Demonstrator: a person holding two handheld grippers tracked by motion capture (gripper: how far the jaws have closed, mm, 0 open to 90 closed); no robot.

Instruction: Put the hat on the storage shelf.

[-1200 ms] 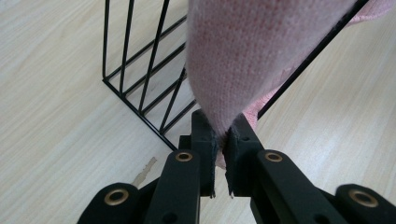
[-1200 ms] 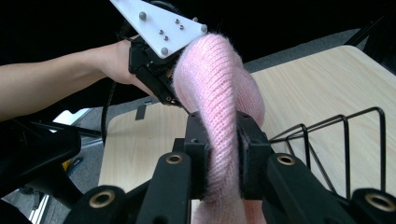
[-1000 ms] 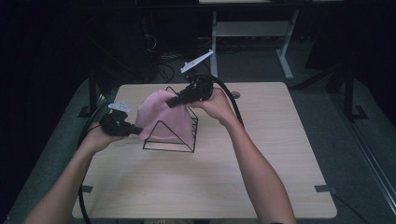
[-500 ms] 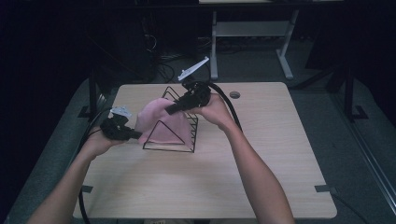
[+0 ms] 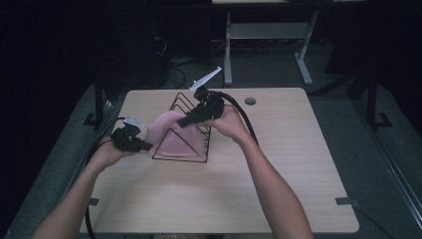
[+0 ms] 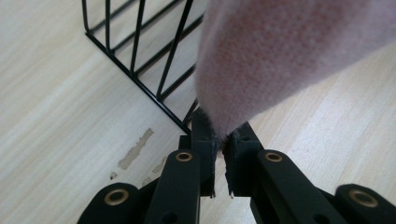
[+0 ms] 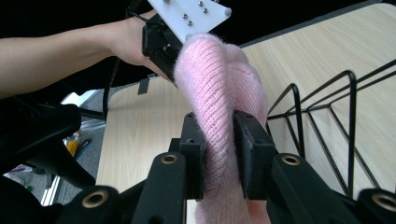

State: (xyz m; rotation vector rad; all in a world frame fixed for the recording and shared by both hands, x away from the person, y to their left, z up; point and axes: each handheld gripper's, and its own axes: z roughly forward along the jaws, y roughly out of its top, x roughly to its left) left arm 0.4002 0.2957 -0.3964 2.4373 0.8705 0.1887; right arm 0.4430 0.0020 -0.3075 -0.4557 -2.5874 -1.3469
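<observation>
Pink knitted cloth held over a wire rack

The left gripper [image 5: 148, 146] pinches the cloth [image 5: 171, 135] edge; the right gripper [image 7: 219, 154], jaws just easing wider, clasps a fold above the rack [image 5: 185, 104] on the table [image 5: 278, 174].

No readable text, labels, brands or numbers anywhere in frames.

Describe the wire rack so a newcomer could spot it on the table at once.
On the light wooden table, look to the far left part, between the two hands. The wire rack stands there: black, triangular loops in a row, with the pink knit cloth draped over it.
</observation>
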